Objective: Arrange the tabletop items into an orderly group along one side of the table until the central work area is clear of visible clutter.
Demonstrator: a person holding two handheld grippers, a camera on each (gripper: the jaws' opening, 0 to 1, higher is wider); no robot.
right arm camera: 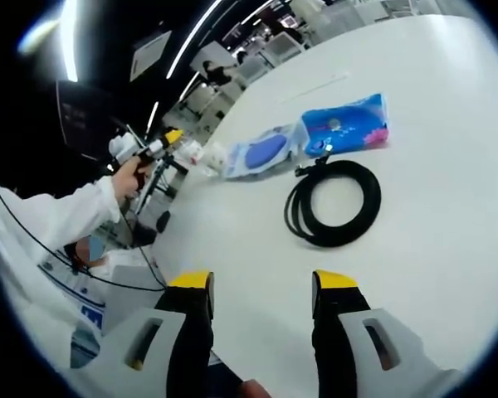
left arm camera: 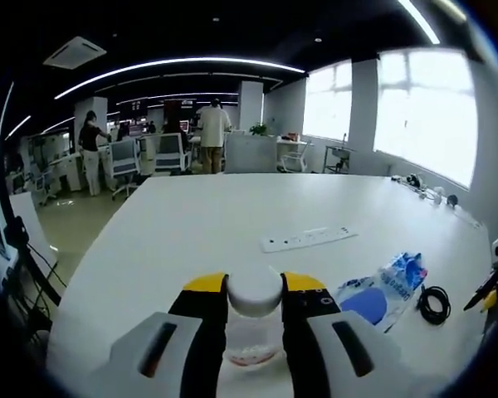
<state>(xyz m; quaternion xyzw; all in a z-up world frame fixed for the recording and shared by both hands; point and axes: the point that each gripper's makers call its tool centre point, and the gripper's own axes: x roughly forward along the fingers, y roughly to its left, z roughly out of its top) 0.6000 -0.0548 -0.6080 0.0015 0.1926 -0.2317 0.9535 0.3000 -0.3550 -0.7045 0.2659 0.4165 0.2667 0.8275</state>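
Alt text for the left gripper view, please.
The left claw grips a small clear jar with a white lid over a white table. Ahead lie a power strip, a blue packet and a coiled black cable.

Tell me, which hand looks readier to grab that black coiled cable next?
Probably the right. The right gripper is open and empty, with the black coiled cable lying just ahead of its jaws. The left gripper is shut on a small white-capped jar, so it is busy.

Open office with bright windows [left arm camera: 423, 108], curved ceiling light strips [left arm camera: 178, 66], desks and chairs [left arm camera: 170, 153] beyond.
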